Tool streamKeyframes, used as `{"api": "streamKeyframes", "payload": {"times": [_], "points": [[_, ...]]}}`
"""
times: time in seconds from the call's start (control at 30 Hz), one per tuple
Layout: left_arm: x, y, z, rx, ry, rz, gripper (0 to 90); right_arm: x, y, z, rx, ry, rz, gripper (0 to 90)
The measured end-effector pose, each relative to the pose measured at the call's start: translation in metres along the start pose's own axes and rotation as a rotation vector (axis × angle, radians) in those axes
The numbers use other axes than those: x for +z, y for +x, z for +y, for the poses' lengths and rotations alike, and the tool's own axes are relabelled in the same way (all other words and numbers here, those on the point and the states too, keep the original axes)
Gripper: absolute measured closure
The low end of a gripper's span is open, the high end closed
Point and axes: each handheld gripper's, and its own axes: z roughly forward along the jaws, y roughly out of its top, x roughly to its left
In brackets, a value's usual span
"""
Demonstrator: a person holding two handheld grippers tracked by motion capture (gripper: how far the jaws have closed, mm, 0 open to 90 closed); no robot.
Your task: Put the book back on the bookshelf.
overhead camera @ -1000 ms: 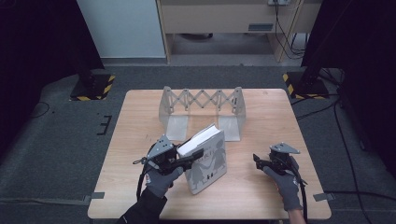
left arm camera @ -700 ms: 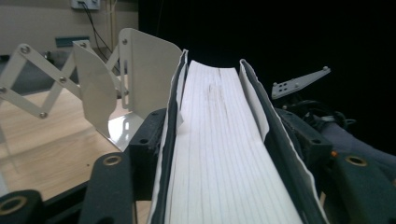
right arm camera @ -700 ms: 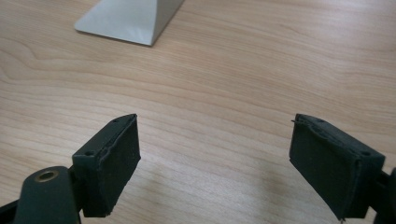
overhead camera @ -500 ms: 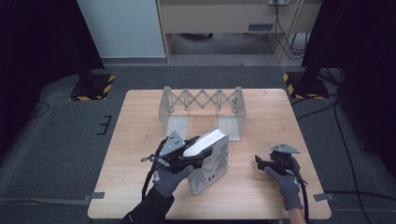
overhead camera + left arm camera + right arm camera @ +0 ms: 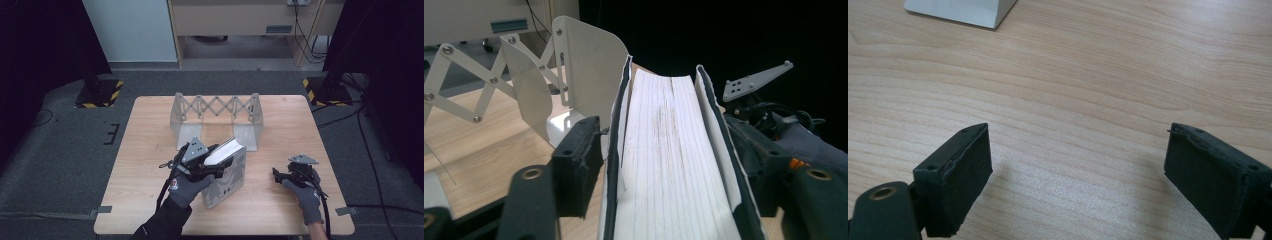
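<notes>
Two tools over the tabletop (image 5: 150,150): left tool (image 5: 220,167) pinches the thick book (image 5: 674,160) by its fore-edge, pages between its pads, book tilted up just before the folding metal rack (image 5: 215,112). Right tool (image 5: 1078,175) stands spread wide over bare wood, nothing between its pads, jaws having just been opening.

Lab: black curtains (image 5: 45,60), hazard-striped stand bases (image 5: 100,92).

Grey-white book (image 5: 227,175), pale metal rack (image 5: 215,117), light wood-grain table (image 5: 150,165).
</notes>
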Motion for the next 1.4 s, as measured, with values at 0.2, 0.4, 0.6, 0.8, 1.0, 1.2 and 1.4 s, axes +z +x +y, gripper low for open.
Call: {"api": "streamKeyframes", "payload": {"times": [0.2,0.4,0.6,0.8,1.0,1.2,1.4], "points": [[0.000,-0.007,0.001,0.003,0.021,-0.006,48.7,0.002,0.000,-0.001,0.004,0.018,-0.006,10.6],[-0.001,-0.010,0.001,0.019,0.010,0.027,51.6,0.003,-0.001,-0.001,0.010,0.036,-0.004,9.2],[-0.005,-0.006,0.006,0.001,0.026,0.033,52.2,0.003,0.000,-0.001,0.011,0.035,-0.006,9.0],[-0.035,0.012,0.023,-0.024,-0.044,0.087,52.2,0.003,-0.001,-0.001,0.011,0.037,-0.006,8.9],[-0.060,0.043,0.037,-0.036,-0.093,0.232,52.2,0.003,0.000,-0.001,0.012,0.037,-0.006,8.9],[-0.072,0.080,0.048,-0.075,-0.123,0.361,52.2,0.003,0.000,-0.001,0.012,0.035,-0.007,8.8],[-0.063,0.111,0.061,-0.088,-0.125,0.458,52.2,0.003,0.000,-0.001,0.013,0.036,-0.008,8.6]]}}
